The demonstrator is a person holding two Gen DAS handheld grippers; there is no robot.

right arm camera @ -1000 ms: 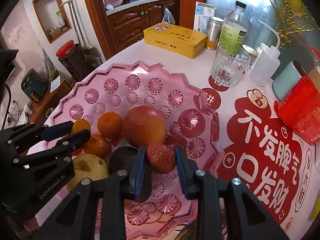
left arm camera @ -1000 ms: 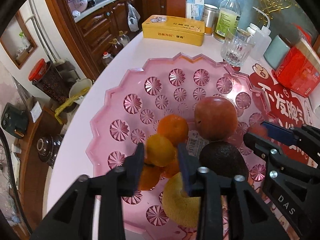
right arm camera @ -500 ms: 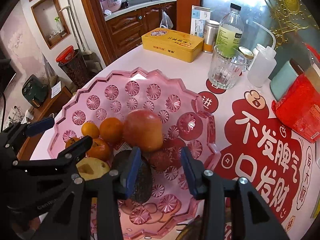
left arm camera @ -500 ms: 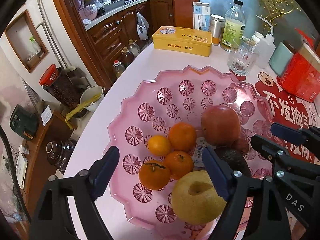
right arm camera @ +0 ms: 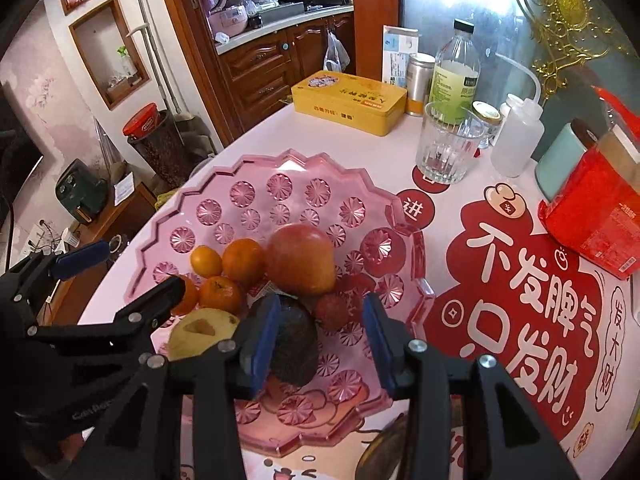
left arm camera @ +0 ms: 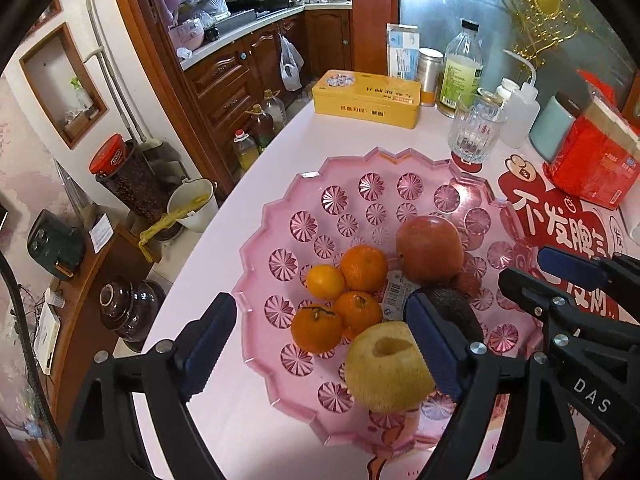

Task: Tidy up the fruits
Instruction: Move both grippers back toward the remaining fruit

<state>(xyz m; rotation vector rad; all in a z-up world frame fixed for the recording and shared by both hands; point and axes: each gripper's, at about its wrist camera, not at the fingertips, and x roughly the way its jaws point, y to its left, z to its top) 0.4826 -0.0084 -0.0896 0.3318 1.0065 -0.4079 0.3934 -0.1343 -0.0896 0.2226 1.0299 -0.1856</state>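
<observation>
Both grippers have let go, lifted off pink tray (left arm camera: 280, 216). Left gripper (left arm camera: 320, 344) spread wide, still opening, empty; right gripper (right arm camera: 318, 332) parted, empty. We rise straight above tray, avoid nudging avocado (right arm camera: 294, 344).

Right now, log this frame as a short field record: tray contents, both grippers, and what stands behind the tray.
tray: pink plastic tray on the table
fruit in tray: four small oranges, one large red apple, a yellow pear, a dark avocado, a lychee
left gripper: jaws opening, nothing held, above the oranges
right gripper: open, empty, above avocado and lychee
behind tray: yellow tin, drinking glass, bottle
</observation>
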